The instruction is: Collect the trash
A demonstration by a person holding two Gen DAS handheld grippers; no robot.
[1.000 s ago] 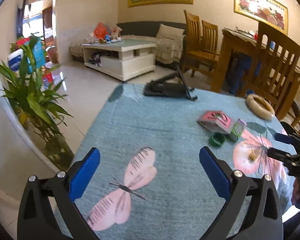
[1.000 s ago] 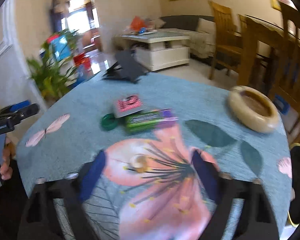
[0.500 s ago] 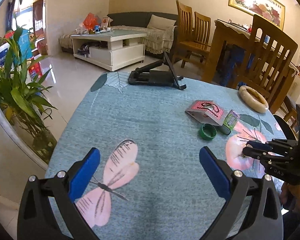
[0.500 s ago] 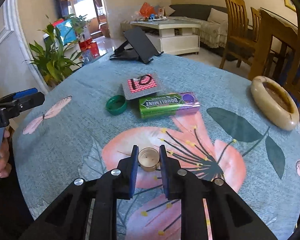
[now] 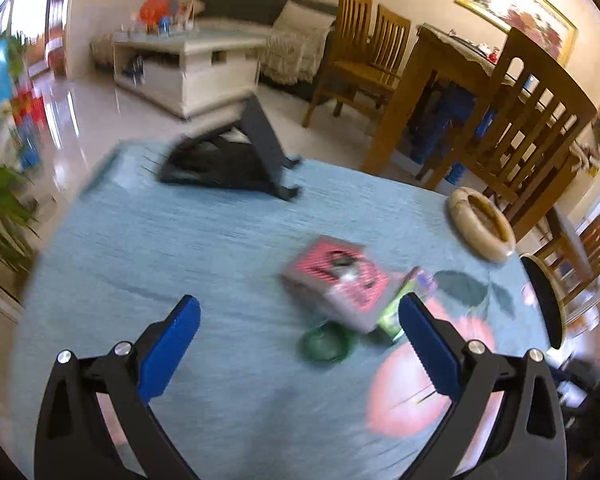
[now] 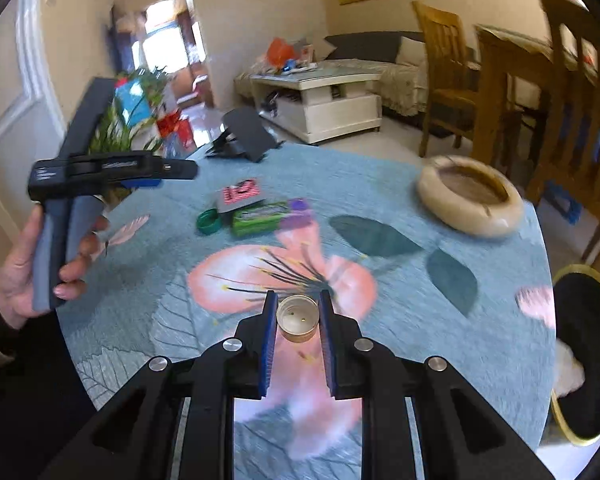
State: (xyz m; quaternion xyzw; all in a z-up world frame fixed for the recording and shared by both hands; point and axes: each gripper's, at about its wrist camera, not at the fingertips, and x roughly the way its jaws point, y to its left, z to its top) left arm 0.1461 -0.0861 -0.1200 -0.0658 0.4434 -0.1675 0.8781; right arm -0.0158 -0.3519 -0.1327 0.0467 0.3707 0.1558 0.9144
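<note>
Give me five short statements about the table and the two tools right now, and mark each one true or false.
1. The right tool is shut on the small gold cap. True.
2. The left tool grips the green cap. False: it is open and holds nothing; the green cap lies on the tablecloth.
3. The green gum pack lies beside the red-patterned box. True.
4. The beige ashtray holds the green cap. False: the cap lies on the cloth next to the gum pack, far from the ashtray.
5. A black folding stand sits at the table's far edge. True.
</note>
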